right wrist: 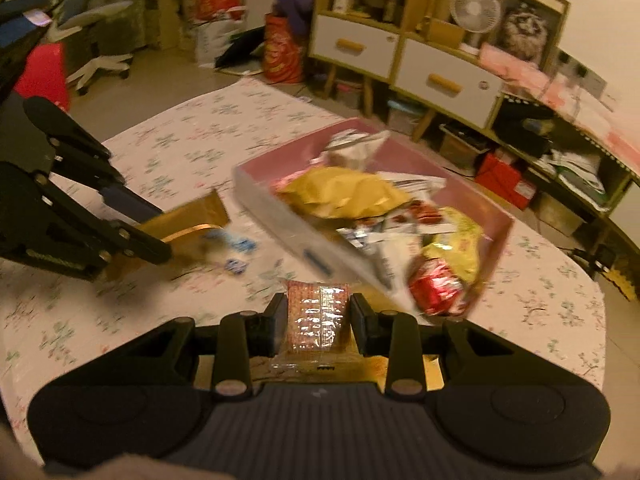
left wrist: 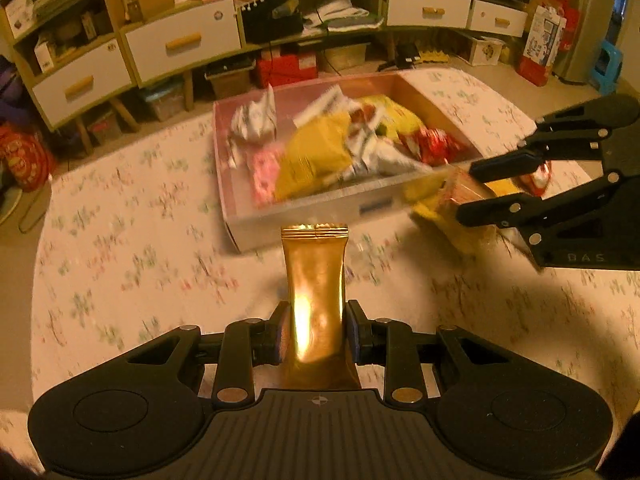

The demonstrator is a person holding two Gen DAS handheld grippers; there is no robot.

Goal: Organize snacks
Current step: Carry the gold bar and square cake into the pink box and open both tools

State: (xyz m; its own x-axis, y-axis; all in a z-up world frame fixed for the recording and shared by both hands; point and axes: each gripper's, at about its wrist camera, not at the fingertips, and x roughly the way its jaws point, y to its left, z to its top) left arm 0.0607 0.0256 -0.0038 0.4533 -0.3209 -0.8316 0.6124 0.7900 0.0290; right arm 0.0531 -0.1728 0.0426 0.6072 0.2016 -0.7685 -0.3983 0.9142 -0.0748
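From the left wrist camera, we see our left gripper [left wrist: 316, 330] pinching a gold foil packet [left wrist: 315, 276] between its pads, the packet's crimped end pointing at the near wall of the pink box [left wrist: 320, 204]. The box is heaped with snack bags [left wrist: 320, 152]. The right gripper [left wrist: 466, 192] reaches in from the right, clamped on a clear-wrapped snack [left wrist: 464, 184] beside the box's near right corner. Floral tablecloth [left wrist: 120, 240] lies open to the left.

From the right wrist camera, we see our right gripper [right wrist: 319, 318] narrowed onto that clear-wrapped snack [right wrist: 318, 316], just short of the box's near corner [right wrist: 320, 256]. The left gripper [right wrist: 160, 236] holds the gold packet [right wrist: 188, 220] left of the box, above small blue candies [right wrist: 238, 254].
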